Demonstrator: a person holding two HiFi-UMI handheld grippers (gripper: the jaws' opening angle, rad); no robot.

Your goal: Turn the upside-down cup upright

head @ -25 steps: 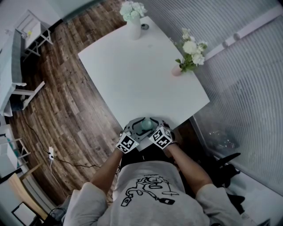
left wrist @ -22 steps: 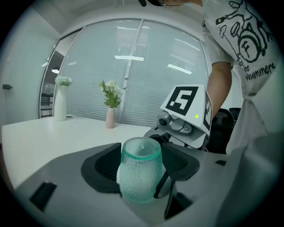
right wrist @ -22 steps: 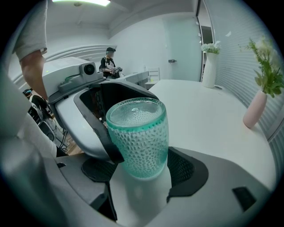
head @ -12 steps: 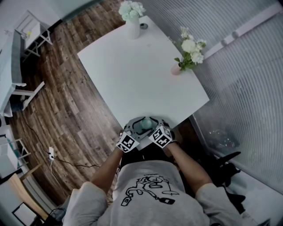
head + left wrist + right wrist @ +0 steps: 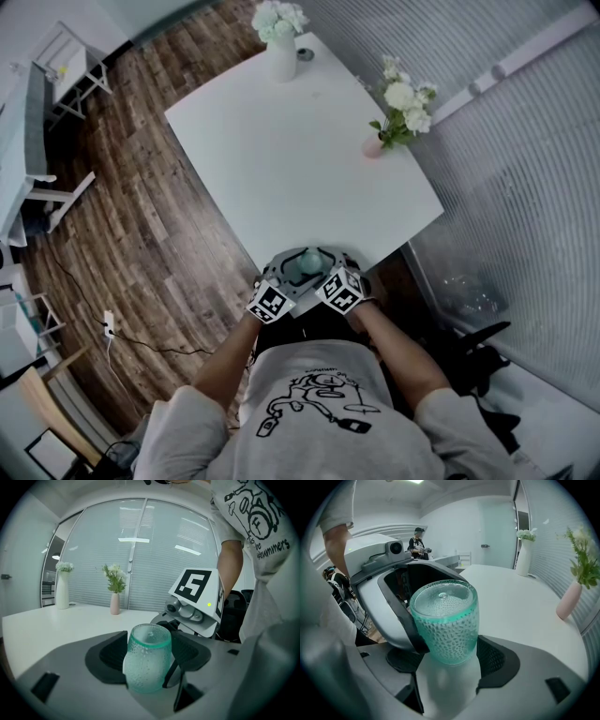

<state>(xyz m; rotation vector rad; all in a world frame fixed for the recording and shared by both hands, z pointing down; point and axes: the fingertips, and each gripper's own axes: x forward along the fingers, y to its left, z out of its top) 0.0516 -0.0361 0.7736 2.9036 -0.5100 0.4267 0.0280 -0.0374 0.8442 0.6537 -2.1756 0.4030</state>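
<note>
Standing inverted, dimpled teal glass cup [image 5: 445, 625]

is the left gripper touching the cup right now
Touching. The left gripper view shows the left gripper with both pads against the sides of the cup, with no gap visible on either side.

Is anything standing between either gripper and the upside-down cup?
Nothing visible does. The cup stands base-up at the near edge of the table, between the jaws of both the left gripper and the right gripper. Whether their pads press on it I cannot tell.
</note>
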